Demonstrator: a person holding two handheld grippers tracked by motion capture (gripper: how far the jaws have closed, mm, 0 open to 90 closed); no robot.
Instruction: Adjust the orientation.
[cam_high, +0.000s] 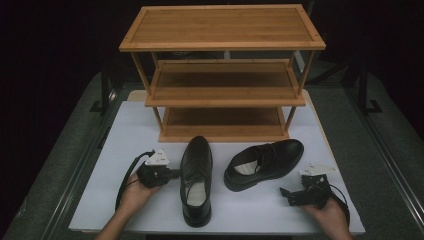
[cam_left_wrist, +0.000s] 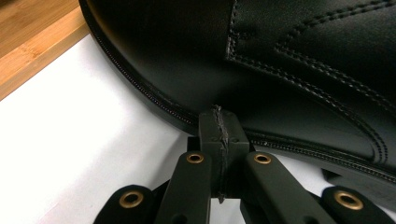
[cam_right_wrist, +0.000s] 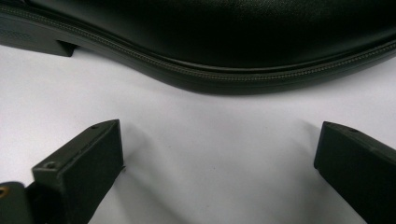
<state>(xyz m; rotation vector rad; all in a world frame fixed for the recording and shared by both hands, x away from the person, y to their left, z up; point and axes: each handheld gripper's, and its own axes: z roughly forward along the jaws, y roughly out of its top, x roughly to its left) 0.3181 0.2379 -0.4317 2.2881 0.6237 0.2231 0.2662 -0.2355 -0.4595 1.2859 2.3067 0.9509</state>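
left shoe (cam_high: 196, 180) lengthwise, toe toward shelf (cam_high: 222, 75)

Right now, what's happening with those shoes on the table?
A person holds a gripper in each hand at a white table. The left gripper, jaws shut, is at the side of the left shoe. The right gripper, jaws open, sits just short of the right shoe. The wooden rack behind holds nothing.
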